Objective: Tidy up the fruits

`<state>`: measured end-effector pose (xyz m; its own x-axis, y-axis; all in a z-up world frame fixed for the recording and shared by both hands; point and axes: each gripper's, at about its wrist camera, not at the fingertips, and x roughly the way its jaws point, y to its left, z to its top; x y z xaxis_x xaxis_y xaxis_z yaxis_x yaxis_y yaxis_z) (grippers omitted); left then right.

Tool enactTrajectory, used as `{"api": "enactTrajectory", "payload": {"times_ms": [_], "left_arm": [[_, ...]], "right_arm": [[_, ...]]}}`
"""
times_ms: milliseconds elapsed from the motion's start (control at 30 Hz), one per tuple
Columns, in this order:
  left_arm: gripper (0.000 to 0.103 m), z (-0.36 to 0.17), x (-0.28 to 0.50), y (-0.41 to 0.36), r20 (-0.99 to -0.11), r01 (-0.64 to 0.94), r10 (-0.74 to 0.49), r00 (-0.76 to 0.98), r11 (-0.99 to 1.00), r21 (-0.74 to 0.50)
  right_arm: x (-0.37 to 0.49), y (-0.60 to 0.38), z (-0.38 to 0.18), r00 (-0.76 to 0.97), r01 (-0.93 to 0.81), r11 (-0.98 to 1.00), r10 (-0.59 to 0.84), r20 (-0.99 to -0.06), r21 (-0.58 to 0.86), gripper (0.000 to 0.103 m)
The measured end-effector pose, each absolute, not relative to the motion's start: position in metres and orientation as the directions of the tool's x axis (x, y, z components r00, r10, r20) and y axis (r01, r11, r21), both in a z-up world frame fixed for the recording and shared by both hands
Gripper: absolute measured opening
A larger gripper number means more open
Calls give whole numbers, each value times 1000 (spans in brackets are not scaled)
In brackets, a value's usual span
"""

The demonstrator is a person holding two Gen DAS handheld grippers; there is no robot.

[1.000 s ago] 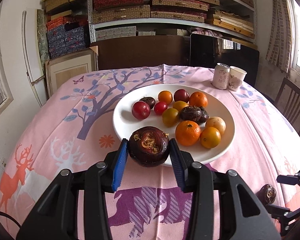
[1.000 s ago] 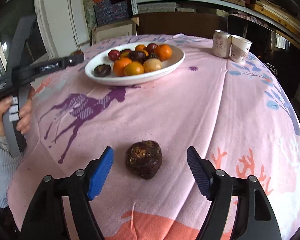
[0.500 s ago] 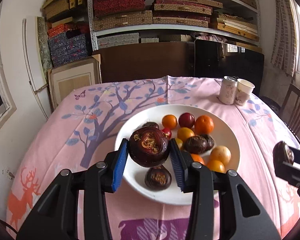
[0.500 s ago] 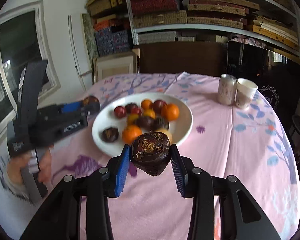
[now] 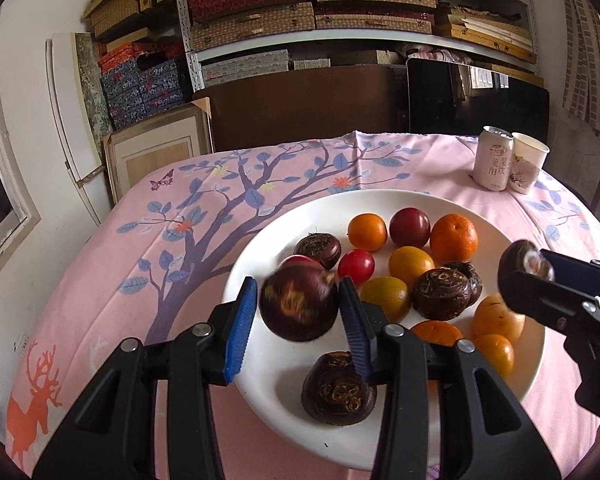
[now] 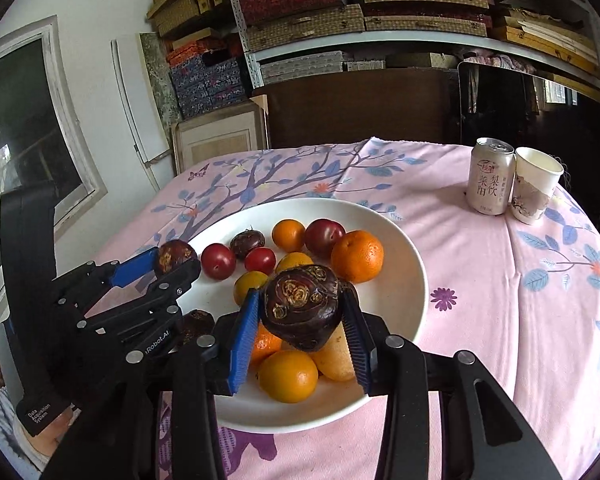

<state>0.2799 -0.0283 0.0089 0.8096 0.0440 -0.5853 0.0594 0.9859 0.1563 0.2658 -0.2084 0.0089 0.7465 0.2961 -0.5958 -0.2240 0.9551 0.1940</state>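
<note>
Item: white plate [image 6: 404, 256] on a pink printed tablecloth [image 6: 500, 280], loaded with oranges, red plums and dark brown bulb-like fruits.

Left gripper [image 5: 298, 312]: a dark fruit [image 5: 298, 306] is seen blurred between the blue pads [image 5: 240, 324], over the near-left part of the plate [image 5: 268, 392]. Whether the fruit is pinched or already let go cannot be told; small gaps appear at the pads, and the blur suggests motion.

Right gripper [image 6: 302, 320]: pressed onto a second dark fruit [image 6: 302, 306], which is held above the near side of the plate, over an orange [image 6: 288, 376] and a yellow fruit [image 6: 336, 356].

Already on the plate: a dark fruit at the near rim [image 5: 338, 388], two more toward the middle [image 5: 446, 294], a small one farther back [image 5: 318, 249].

Off the plate: a drink can [image 6: 490, 178] and a paper cup [image 6: 536, 190], touching, at the far right of the table.

Step in hand (judged): both dark fruits are being delivered to the plate.

Next move (judged): a bare patch of plate is needed under each fruit; the right gripper is best lowered clear of the round fruits below, so that nothing is knocked or set rolling, and only then spread.
</note>
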Motion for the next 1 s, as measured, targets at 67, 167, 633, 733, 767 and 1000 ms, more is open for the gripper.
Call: {"api": "enactTrajectory", "payload": {"times_ms": [67, 167, 633, 733, 767, 1000], "left_arm": [[60, 11, 275, -30, -559, 44, 65, 827, 983, 180], [67, 16, 268, -33, -535, 47, 64, 842, 981, 191], [72, 32, 237, -34, -490, 53, 47, 870, 981, 188], [73, 31, 231, -34, -493, 53, 45, 869, 982, 183], [73, 31, 228, -33, -494, 52, 46, 868, 982, 182], [95, 13, 194, -25, -558, 56, 38, 829, 987, 151]], "right_arm": [[264, -207, 9, 760, -211, 961, 276, -589, 179, 66], [259, -208, 11, 762, -219, 959, 284, -582, 181, 66], [216, -216, 14, 779, -219, 957, 289, -556, 191, 67], [203, -217, 10, 782, -216, 958, 285, -555, 188, 68], [199, -217, 9, 781, -215, 959, 283, -556, 186, 68], [167, -223, -6, 774, -169, 970, 240, -585, 174, 88]]}}
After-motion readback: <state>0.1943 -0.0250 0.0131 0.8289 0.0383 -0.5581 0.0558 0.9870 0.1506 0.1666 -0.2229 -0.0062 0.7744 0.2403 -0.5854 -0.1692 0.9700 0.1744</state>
